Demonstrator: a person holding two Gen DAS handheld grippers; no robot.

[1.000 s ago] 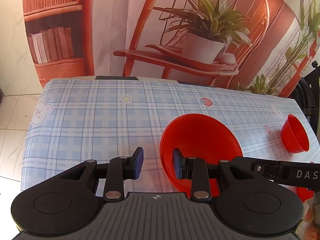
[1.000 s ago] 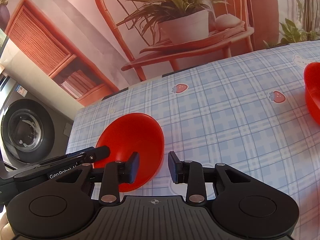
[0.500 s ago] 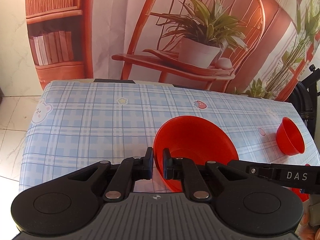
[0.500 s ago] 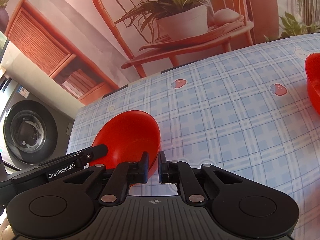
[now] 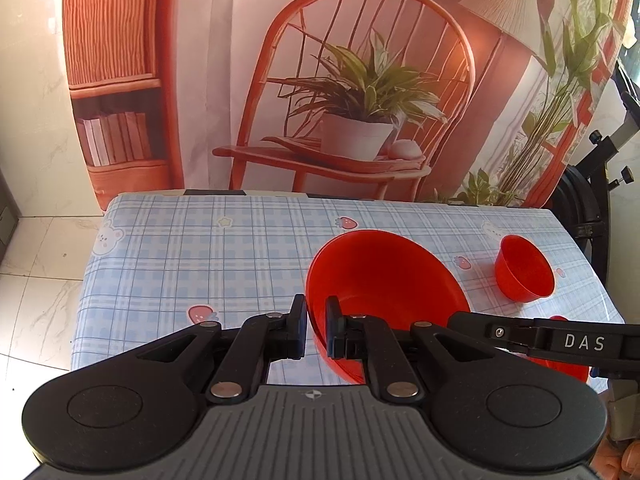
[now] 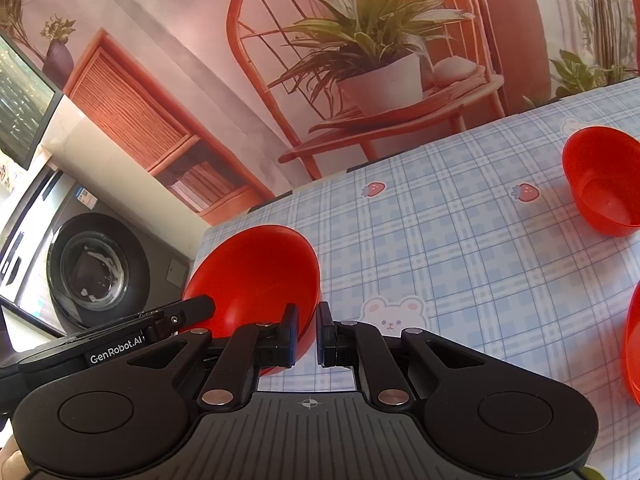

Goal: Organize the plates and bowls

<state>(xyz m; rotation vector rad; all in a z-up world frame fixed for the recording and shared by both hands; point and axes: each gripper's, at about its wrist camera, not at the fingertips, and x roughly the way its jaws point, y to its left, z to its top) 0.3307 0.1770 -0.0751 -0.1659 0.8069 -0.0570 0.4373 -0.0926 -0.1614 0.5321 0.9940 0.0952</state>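
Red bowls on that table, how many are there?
3: the large bowl clamped by both grippers, a small bowl far right, and a third red dish at the near right edge, mostly hidden.

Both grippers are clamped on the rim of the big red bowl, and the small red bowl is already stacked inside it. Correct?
Not quite. The small red bowl sits apart on the tablecloth; the left wrist view shows it. Both the left gripper and right gripper do clamp the big red bowl.

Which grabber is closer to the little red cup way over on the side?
The right gripper looks nearer, though both are far away. The small red cup sits off to the right; both grippers clamp the big red bowl, the left gripper on its left rim.
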